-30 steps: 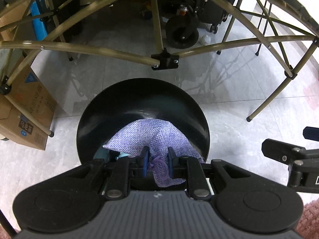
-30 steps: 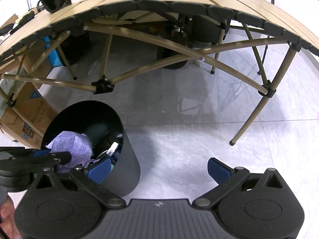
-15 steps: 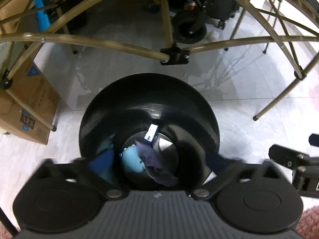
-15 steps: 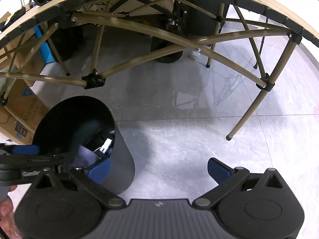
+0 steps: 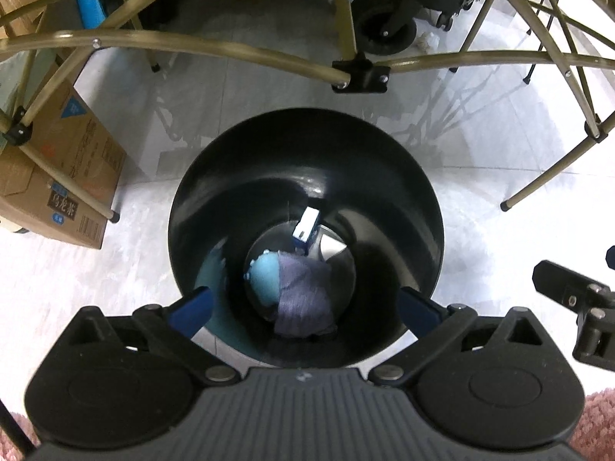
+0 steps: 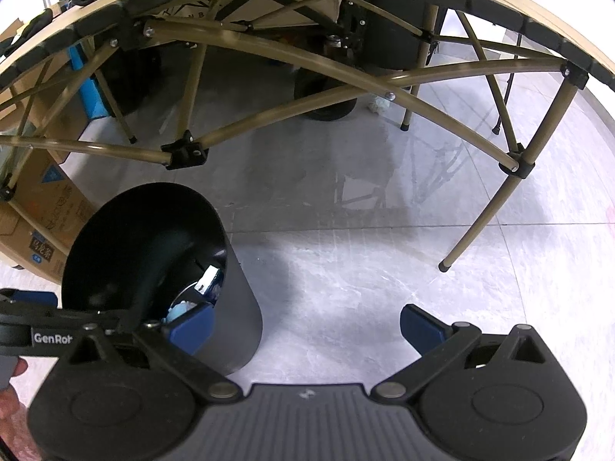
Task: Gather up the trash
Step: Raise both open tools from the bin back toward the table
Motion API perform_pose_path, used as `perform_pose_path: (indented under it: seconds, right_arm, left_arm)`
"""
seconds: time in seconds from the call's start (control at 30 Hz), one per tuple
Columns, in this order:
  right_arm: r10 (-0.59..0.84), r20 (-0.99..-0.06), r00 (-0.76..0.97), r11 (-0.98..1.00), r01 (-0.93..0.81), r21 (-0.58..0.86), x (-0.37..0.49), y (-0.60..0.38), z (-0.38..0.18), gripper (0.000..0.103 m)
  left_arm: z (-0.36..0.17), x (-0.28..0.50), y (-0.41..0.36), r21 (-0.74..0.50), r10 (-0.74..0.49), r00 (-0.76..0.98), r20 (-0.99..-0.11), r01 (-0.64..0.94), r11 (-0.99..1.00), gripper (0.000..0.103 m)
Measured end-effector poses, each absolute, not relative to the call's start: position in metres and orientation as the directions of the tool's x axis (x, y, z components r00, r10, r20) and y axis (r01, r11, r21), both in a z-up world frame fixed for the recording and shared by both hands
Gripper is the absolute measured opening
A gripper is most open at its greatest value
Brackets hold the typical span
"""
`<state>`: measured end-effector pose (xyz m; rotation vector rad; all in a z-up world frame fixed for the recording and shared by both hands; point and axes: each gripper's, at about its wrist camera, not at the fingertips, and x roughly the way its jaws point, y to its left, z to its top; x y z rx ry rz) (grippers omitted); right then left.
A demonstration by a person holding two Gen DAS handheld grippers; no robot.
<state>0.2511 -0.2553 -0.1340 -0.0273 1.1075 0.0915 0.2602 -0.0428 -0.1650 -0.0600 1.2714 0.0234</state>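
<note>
A black round trash bin (image 5: 415, 176) stands on the floor; it also shows at the left of the right wrist view (image 6: 238, 307). At its bottom lie a purple cloth bag (image 5: 305, 299), a light blue item (image 5: 265, 278) and a small blue-and-white box (image 5: 307, 224). My left gripper (image 5: 305, 307) is open and empty, right above the bin's mouth. My right gripper (image 6: 305, 326) is open and empty, over the floor to the right of the bin; its side shows in the left wrist view (image 5: 576, 307).
A folding table with olive metal legs (image 6: 484, 211) and cross bars (image 5: 357, 77) spans above and behind the bin. Cardboard boxes (image 5: 57, 176) stand to the left. A black wheel (image 5: 388, 32) and dark equipment sit under the table. The floor is grey tile (image 6: 365, 230).
My left gripper opened and let go of the purple cloth bag, which fell to the bottom of the bin. The right gripper stayed open and barely moved.
</note>
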Motion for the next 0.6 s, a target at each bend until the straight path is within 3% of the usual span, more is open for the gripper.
perform_pose_path:
  seconds: [0.6]
  right_arm:
    - [0.077,-0.885,0.458,0.994,-0.108,0.030,0.247,-0.252,-0.126,0.103]
  left_arm:
    - [-0.146,0.243,-0.047,-0.012,-0.004,0.287,-0.958,-0.027,1.000,0.103]
